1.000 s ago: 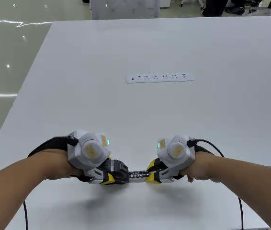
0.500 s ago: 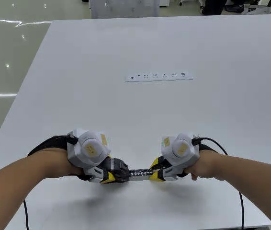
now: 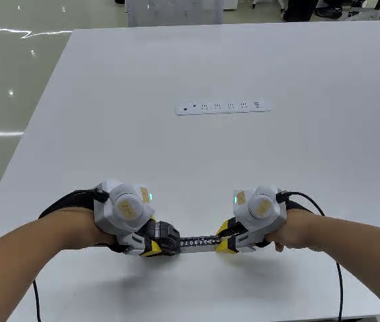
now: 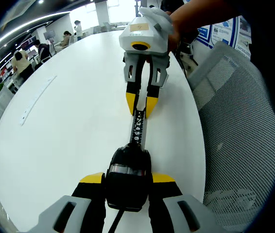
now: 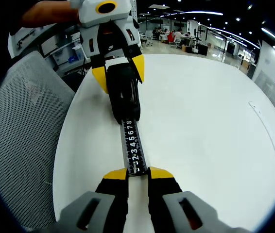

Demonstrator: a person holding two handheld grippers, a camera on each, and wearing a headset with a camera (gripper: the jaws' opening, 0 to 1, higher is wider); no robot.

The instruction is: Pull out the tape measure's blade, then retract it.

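Resting well beyond tape measure (image 3: 163, 239) and blade (image 3: 199, 241): power strip (image 3: 223, 107).

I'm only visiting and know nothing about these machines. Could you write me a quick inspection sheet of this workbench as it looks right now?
Surface: wide white table.
Job's things: black tape measure case, with its dark numbered blade pulled out a short way and stretched between the grippers.
Clutter: flat white power strip lying further up the table.
Grippers: left gripper shut on the case; right gripper shut on the blade's end.
Cables: thin black cable running down from the right gripper.
Surroundings: shiny floor, grey mesh chair, people at distant desks.
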